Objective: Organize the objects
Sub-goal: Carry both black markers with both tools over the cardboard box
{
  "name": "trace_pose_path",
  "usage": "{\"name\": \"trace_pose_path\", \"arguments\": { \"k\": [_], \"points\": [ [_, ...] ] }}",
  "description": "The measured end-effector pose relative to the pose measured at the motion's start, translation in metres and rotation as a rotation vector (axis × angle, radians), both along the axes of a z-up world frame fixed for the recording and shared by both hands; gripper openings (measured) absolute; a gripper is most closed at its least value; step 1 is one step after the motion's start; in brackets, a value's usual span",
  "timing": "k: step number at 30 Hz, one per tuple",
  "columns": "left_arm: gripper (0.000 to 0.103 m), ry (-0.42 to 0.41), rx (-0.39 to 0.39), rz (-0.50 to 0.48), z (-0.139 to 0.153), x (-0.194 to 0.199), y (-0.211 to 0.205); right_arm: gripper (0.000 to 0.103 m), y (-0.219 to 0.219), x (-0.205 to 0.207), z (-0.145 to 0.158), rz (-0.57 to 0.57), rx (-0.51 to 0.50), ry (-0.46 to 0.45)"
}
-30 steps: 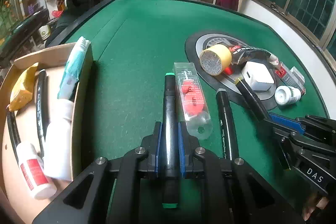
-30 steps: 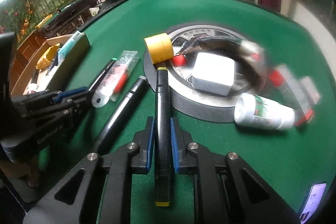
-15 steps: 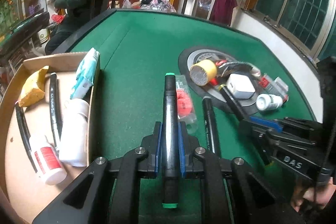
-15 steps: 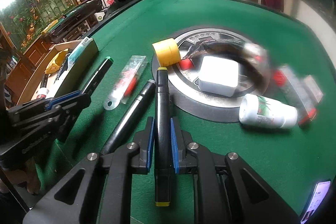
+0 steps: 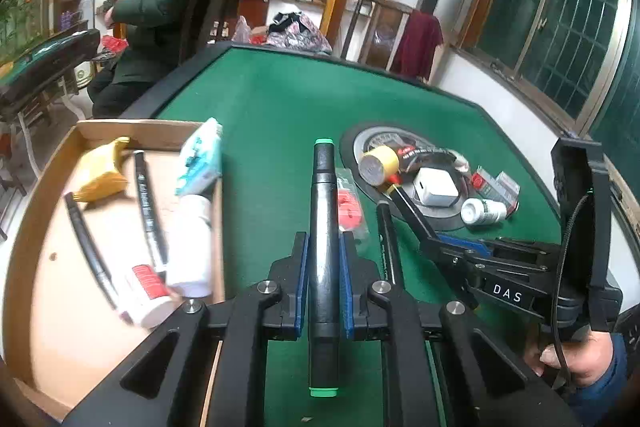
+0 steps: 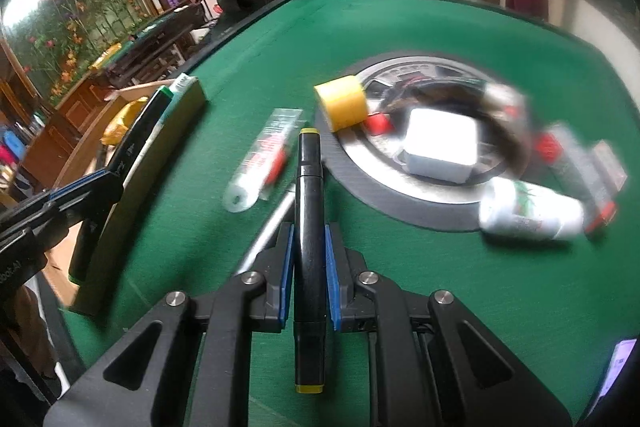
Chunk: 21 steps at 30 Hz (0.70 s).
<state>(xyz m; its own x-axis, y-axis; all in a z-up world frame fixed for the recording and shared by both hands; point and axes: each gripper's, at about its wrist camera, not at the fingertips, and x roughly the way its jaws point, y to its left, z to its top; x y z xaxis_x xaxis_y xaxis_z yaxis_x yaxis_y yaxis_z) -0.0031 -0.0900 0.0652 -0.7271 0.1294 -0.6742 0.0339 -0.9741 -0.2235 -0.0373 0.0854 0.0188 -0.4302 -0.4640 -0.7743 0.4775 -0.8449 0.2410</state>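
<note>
table (image 5: 280, 99): green felt, soft nap; we see loose items clustered on and around the round metal centre disc (image 6: 400, 195).
box (image 5: 40, 219): shallow cardboard tray at the table's left edge, already holding markers, white bottles and a yellow pack.
left gripper (image 5: 323, 285): jaws clamped on the green-capped marker (image 5: 323, 227), a smooth black cylinder, near the box.
right gripper (image 6: 308, 271): jaws clamped on the yellow-capped marker (image 6: 309, 211), above the felt.
step note: we judge we should carry the green-capped marker over the wall, lay it parallel to the boxed markers, then release low.
</note>
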Motion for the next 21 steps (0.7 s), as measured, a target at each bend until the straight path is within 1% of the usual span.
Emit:
{"name": "trace_pose_path", "arguments": {
  "k": [6,10,12,17,21],
  "points": [
    [0.012,0.034,0.026,0.049,0.008,0.02,-0.03,0.012,-0.014,0.01,0.008,0.016,-0.055,-0.012],
    [0.012,0.053,0.048,0.097,0.011,0.034,-0.056,0.012,-0.037,0.019,0.015,0.055,-0.097,-0.025],
    [0.012,0.06,0.053,0.12,0.012,0.04,-0.068,0.013,-0.054,0.026,0.02,0.089,-0.11,-0.024],
    [0.012,0.07,0.075,0.189,0.009,0.056,-0.104,0.013,-0.102,0.037,0.033,0.168,-0.106,-0.004],
    [0.012,0.069,0.087,0.262,0.002,0.068,-0.137,0.013,-0.139,0.046,0.034,0.223,-0.105,-0.013]
  ]
}}
